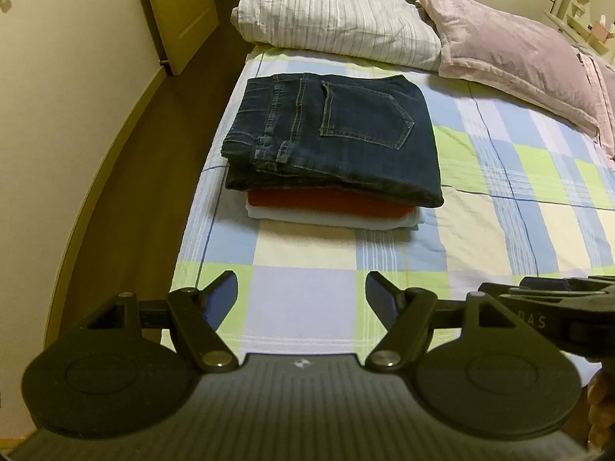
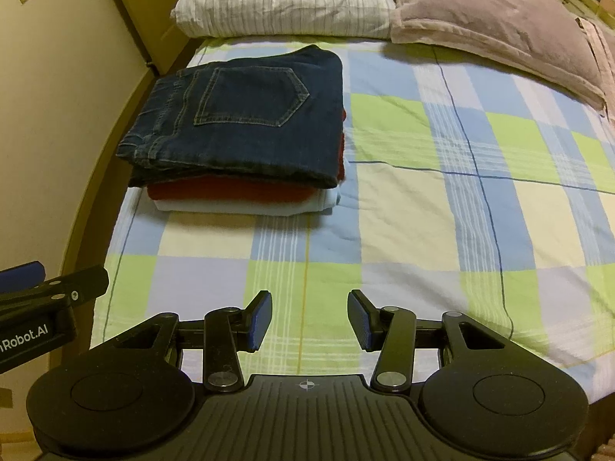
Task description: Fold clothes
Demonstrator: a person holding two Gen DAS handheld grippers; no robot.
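In the left wrist view, the left claw (image 1: 301,299) is seen spread wide with nothing between its blue pads, held over the checked bedsheet (image 1: 499,207), while folded dark jeans (image 1: 334,138) are stacked on an orange-red garment (image 1: 326,205) and a white garment (image 1: 338,221) near the bed's left edge, short of a striped white pillow (image 1: 338,23) and a mauve pillow (image 1: 515,53). In the right wrist view, the right claw (image 2: 309,319) is likewise seen spread and empty above the sheet, the jeans pile is found ahead and to the left, and part of the left claw is caught at the left edge.
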